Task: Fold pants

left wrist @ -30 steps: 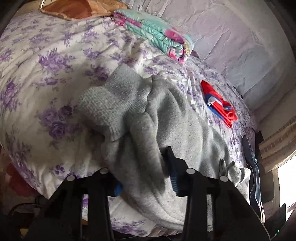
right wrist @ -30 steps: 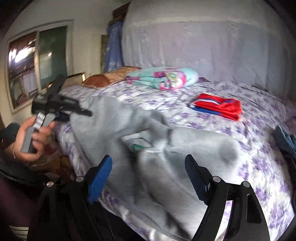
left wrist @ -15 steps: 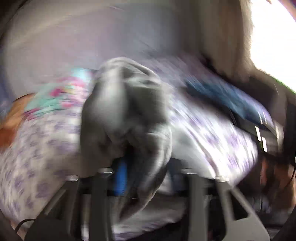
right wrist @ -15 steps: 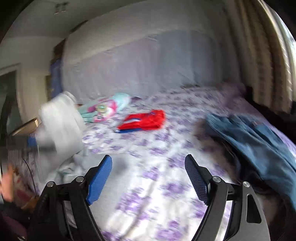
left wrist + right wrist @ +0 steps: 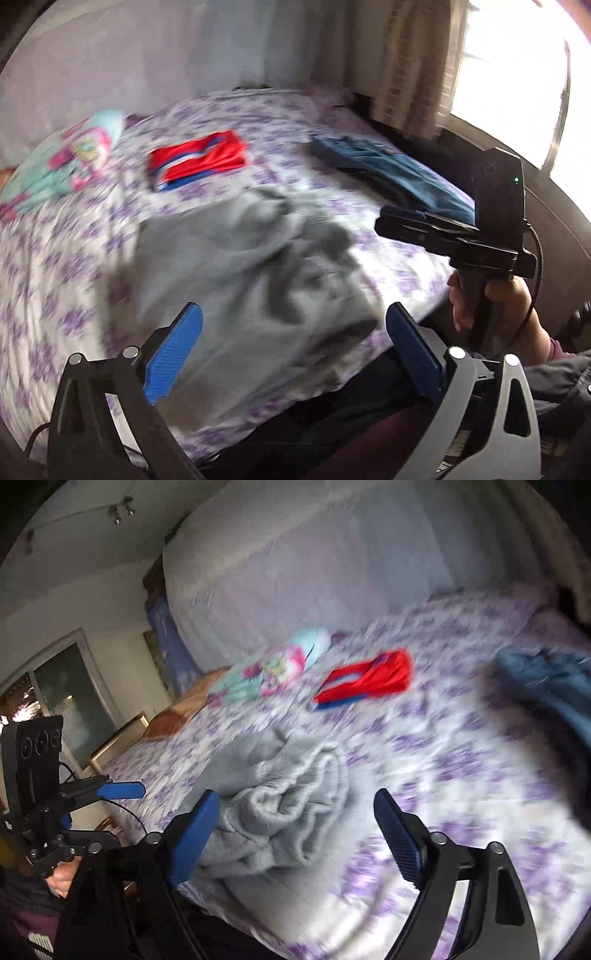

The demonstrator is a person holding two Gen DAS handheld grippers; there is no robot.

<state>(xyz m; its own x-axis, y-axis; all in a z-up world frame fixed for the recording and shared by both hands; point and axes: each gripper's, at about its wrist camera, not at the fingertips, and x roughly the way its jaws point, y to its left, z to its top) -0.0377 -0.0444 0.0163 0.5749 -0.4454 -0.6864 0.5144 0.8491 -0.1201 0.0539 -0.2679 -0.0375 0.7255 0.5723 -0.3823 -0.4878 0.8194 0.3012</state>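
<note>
The grey sweatpants (image 5: pixel 251 258) lie in a crumpled heap on the floral bedspread near the bed's front edge; they also show in the right wrist view (image 5: pixel 284 812). My left gripper (image 5: pixel 295 343) is open and empty, held just above the heap's near side. My right gripper (image 5: pixel 295 834) is open and empty, with the bunched grey fabric just ahead of its left finger. The right gripper's body shows at the right of the left wrist view (image 5: pixel 461 240), and the left one's at the left of the right wrist view (image 5: pixel 74 794).
Folded red and blue shorts (image 5: pixel 199 158) lie mid-bed. Blue jeans (image 5: pixel 399 177) lie at the right edge by the window. A folded teal floral quilt (image 5: pixel 59 162) sits at the far left. A grey covered wall (image 5: pixel 314 572) stands behind the bed.
My left gripper was shut on the grey pants and swung them to the right; it has now opened and the pants lie dropped in a heap. Both views have swung.
</note>
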